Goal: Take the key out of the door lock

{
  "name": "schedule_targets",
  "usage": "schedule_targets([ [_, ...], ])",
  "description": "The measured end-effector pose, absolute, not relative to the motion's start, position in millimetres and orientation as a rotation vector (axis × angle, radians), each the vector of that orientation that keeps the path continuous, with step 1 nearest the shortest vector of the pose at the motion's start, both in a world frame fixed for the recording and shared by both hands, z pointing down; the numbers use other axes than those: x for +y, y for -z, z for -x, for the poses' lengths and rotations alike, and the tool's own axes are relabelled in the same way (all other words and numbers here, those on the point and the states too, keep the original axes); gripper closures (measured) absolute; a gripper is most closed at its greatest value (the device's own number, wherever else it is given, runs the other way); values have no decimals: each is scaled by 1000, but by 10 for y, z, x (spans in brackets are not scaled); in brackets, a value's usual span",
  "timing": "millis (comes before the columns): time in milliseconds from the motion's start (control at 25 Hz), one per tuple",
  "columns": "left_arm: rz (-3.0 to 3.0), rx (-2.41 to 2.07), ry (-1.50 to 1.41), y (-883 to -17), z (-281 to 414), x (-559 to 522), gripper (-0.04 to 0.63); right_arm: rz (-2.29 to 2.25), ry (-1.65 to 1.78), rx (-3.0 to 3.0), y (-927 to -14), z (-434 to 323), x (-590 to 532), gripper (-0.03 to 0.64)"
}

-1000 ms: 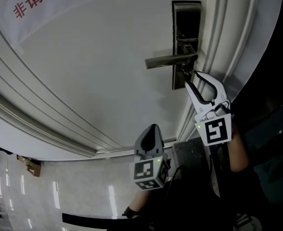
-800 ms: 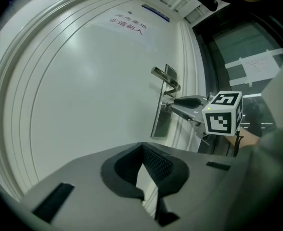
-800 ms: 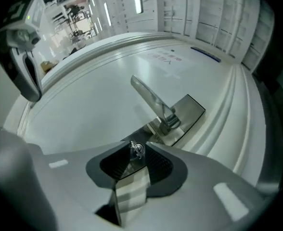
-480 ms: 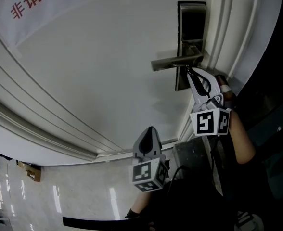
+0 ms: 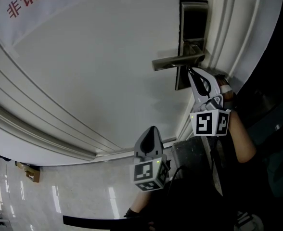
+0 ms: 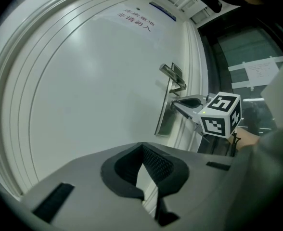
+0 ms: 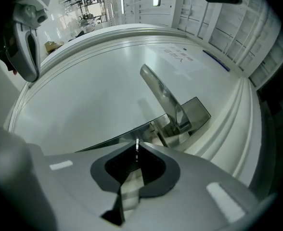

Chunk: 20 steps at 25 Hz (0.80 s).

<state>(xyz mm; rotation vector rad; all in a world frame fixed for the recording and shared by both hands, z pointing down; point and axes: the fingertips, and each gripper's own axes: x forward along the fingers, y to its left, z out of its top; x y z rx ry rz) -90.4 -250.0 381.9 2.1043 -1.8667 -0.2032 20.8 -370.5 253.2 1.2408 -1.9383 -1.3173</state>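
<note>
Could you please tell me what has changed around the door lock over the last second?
The right gripper, whose jaws stood apart a second ago beneath the silver lever handle, has rolled slightly and closed them on the thin metal key at the dark lock plate. The left gripper stayed low, shut and empty. The key does not appear to be drawn out yet.

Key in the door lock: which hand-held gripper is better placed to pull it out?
Right. The right hand-held gripper is at the lock plate under the handle, jaws closed on the key. The left hand-held gripper hangs lower, away from the lock, shut and empty.
</note>
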Motion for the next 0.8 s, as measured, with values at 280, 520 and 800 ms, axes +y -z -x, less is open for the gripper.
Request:
schedule_targets([
  [280, -2154, -1826, 200, -3836, 799, -2498, 595, -1201, 1361, -1874, -2541, -201, -3706, 604],
  [520, -2146, -1818, 208, -3820, 809, -2481, 595, -1152, 1399, -1793, -2550, -199, -3696, 605],
  [800, -2161, -1815, 215, -3805, 813, -2468, 595, -1123, 1424, -1743, -2558, -196, -3700, 606],
])
